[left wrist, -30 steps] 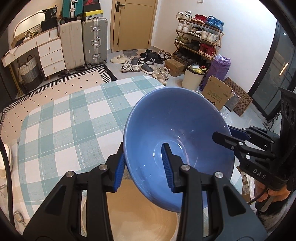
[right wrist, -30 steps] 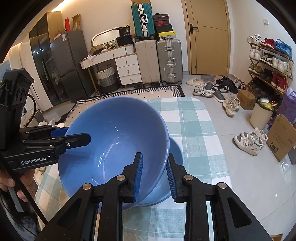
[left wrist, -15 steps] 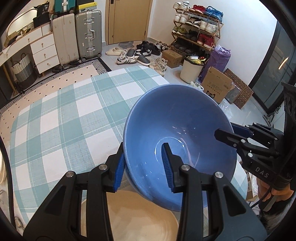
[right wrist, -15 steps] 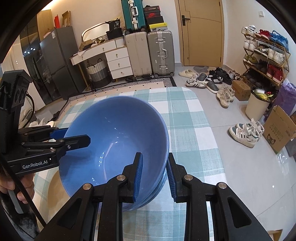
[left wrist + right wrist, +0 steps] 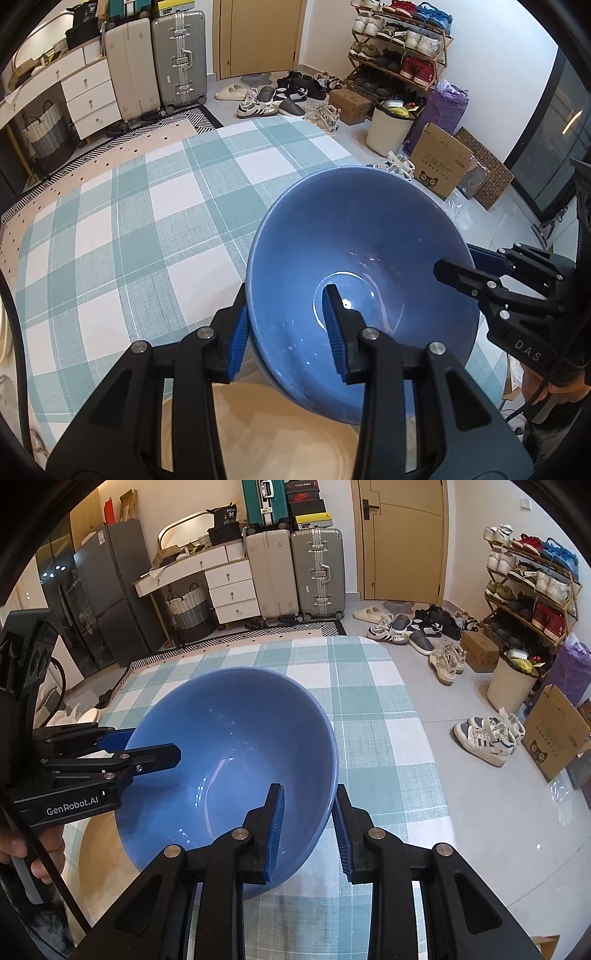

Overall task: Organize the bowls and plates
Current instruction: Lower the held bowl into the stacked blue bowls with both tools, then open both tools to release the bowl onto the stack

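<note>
Checked tablecloth (image 5: pixel 140 229) mostly hidden by blue bowl (image 5: pixel 362 258), both grippers' jaws clamping its rim; beige plate (image 5: pixel 266 435) cut off.

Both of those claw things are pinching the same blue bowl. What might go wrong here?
1. The left gripper and right gripper each clamp only the thin rim of the blue bowl; if they pull unevenly, it may slip or twist free.
2. The bowl sits near the table edge, above hard floor, so a slip could break it.
3. The beige plate lies just beside it and could get knocked.
</note>
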The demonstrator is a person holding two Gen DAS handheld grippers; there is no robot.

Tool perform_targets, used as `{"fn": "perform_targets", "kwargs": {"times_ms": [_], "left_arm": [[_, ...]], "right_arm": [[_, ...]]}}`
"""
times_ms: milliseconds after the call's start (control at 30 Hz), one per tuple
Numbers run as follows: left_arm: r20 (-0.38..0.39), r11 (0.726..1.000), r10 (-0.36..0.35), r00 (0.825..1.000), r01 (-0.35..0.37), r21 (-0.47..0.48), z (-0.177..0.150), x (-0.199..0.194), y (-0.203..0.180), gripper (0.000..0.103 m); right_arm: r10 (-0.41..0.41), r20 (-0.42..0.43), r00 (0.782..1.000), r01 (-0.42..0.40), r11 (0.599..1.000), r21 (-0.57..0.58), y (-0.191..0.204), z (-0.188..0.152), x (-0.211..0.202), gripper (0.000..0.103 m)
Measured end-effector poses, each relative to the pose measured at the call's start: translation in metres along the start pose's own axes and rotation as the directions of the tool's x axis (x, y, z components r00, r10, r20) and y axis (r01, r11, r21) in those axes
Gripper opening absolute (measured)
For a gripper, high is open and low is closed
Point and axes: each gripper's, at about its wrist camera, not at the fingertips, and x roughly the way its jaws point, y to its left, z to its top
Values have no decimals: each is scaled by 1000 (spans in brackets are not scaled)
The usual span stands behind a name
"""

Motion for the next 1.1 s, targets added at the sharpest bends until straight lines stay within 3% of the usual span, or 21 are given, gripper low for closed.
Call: {"fn": "perform_targets", "kwargs": {"times_ms": [633,967,1100], "left_arm": [[-14,1000,9,1000,-9,16,-7,14,8,37],[-28,1000,10,1000,-9,19,-16,16,13,48],[-17,1000,16,1000,-15,10,-19,14,16,63]], "right_arm": [[-17,-27,999,16,1000,-16,5,-3,14,33],[4,-27,1000,-5,1000,-25,9,-4,16,49],[14,-29,999,-15,1000,-23,10,-5,16,54]]}}
